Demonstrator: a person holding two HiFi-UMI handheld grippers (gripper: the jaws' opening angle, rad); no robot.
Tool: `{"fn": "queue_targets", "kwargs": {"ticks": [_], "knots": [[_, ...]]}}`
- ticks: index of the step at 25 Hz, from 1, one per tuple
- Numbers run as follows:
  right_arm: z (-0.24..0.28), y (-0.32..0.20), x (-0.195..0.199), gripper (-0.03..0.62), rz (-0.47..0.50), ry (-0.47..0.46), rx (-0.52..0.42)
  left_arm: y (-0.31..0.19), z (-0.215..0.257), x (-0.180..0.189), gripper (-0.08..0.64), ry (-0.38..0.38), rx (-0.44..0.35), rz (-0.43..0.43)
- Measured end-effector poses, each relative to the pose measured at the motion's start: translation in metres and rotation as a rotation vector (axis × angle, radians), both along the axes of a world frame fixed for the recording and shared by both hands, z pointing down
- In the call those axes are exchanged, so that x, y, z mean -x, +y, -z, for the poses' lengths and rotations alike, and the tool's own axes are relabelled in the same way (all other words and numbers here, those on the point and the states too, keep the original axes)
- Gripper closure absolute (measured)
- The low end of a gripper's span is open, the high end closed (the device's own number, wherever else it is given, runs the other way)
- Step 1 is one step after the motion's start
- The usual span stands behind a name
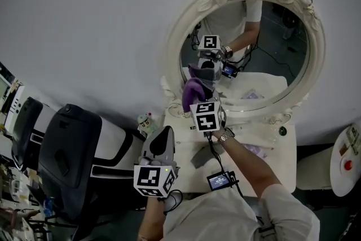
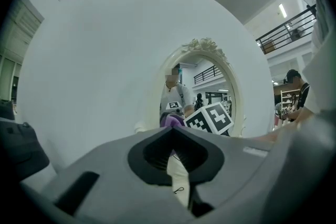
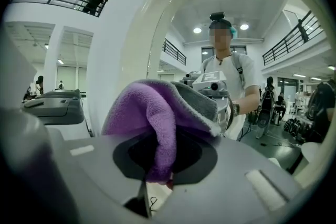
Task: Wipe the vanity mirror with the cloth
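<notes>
Right tool point(image 3: 160, 165) clamps cloth point(image 3: 152, 113) at mirror point(image 1: 271, 48); left gripper view alone shows left tool point(image 2: 172, 136) closed, empty.

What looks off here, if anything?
Nothing stands out. The mirror stands upright with no visible damage to its frame. The cloth is clamped in the right gripper at the lower left of the glass. The left gripper is shut and empty, away from the mirror.

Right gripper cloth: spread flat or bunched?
Bunched. The purple cloth is pinched in the right gripper and folds over itself in a thick wad in front of the vanity mirror, not laid flat.
</notes>
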State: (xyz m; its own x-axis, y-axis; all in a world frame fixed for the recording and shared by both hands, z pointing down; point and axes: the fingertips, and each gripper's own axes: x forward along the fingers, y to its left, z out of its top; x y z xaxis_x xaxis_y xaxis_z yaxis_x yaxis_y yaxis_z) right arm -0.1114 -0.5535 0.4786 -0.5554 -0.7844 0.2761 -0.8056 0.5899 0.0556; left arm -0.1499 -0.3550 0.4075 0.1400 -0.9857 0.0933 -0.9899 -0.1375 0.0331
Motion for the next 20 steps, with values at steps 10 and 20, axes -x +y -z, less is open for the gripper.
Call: {"fn": "queue_targets", "kwargs": {"ticks": [10,20], "knots": [[-0.007,-0.014,-0.115,0.526,-0.176,0.001,0.013,-0.024,-0.003,-0.067,0.558,0.009,0.002,-0.159],[-0.004,-0.03,-0.283,0.526,-0.446,0.052,0.01,-0.048,-0.003,-0.159,0.558,0.02,-0.005,-0.361]]}}
